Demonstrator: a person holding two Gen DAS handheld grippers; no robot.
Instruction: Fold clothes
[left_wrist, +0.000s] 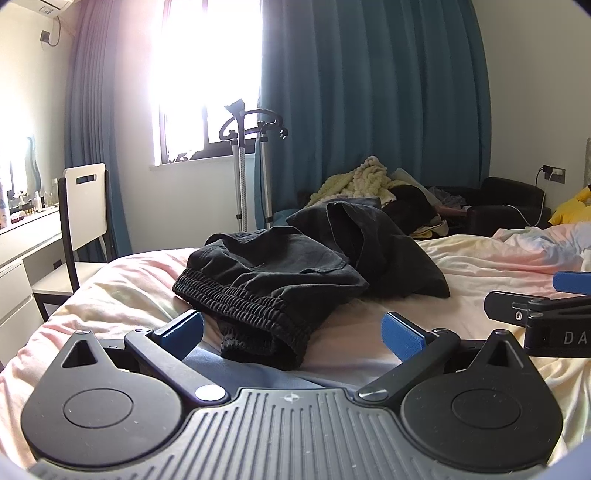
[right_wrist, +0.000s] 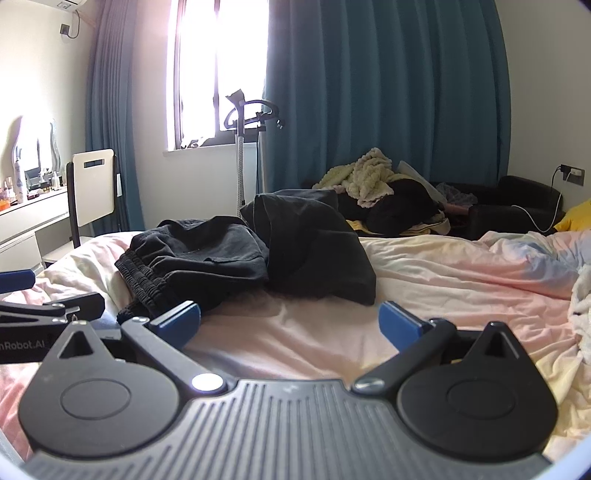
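A crumpled pair of black trousers (left_wrist: 295, 269) with a ribbed elastic waistband (left_wrist: 243, 306) lies on the pastel bed sheet (left_wrist: 480, 266). My left gripper (left_wrist: 291, 332) stands open just in front of the waistband, whose nearest fold lies between its blue pads (left_wrist: 181, 328). In the right wrist view the same trousers (right_wrist: 236, 254) lie ahead and to the left. My right gripper (right_wrist: 290, 321) is open over bare sheet (right_wrist: 443, 280), nothing between its fingers. Each gripper shows at the edge of the other's view.
A white chair (left_wrist: 83, 221) and a white desk (left_wrist: 22, 251) with bottles stand left of the bed. A garment steamer stand (left_wrist: 247, 155) is by the window. A heap of clothes and a pale knitted blanket (left_wrist: 365, 181) sits on a dark sofa behind the bed. A yellow cushion (left_wrist: 576, 210) lies far right.
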